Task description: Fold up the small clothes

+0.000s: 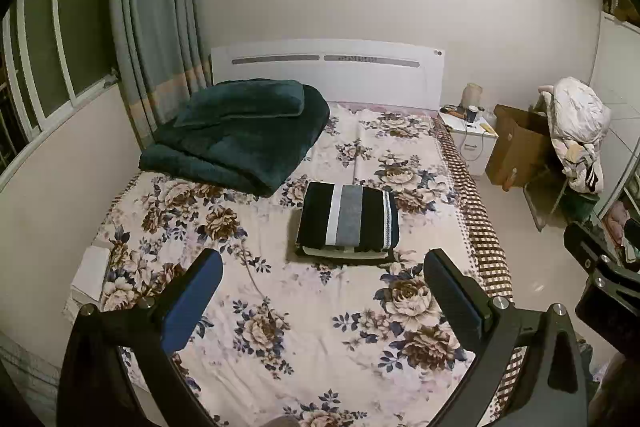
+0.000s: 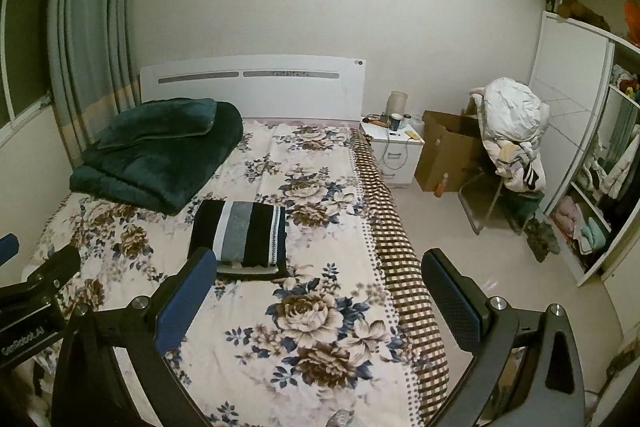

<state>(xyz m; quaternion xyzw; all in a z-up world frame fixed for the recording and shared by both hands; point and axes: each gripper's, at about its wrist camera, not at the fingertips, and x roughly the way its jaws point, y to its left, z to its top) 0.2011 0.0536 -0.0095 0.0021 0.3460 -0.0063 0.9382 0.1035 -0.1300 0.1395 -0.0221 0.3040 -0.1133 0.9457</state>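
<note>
1. Plainly, you held both claws high and back from the work. The left gripper (image 1: 322,301) had its fingers spread wide and held nothing, and the right gripper (image 2: 318,301) was spread the same way, also empty.

2. You had the striped garment (image 1: 347,219) ahead of the left claw and a little above the gap between its fingers. It lay flat on the floral bed sheet (image 1: 280,307), apart from both claws. From the right claw it sat ahead and to the left, just past the blue pad of the left finger (image 2: 184,301).

3. You seemed to be at or near the end, since the garment already looked like a squared packet with a lighter layer showing under its near edge. Whether that was one piece or a small stack, I could not tell.

4. If a last tidy was still due, you would have done well to lower both claws together and come at the near edge from straight behind it. A one-sided approach could skew the packet.

5. You should have closed only on the cloth edge. A deep pinch might have caught the sheet beneath and dragged the pattern with it.

6. You had the dark green blanket (image 1: 240,131) beyond the garment and off to the left, well apart. Pushing the packet forward risked running it against that pile.

7. You had the bed's checked border (image 2: 394,251) just ahead of the right claw's right finger, so any sideways shift was better kept toward the left.
</note>
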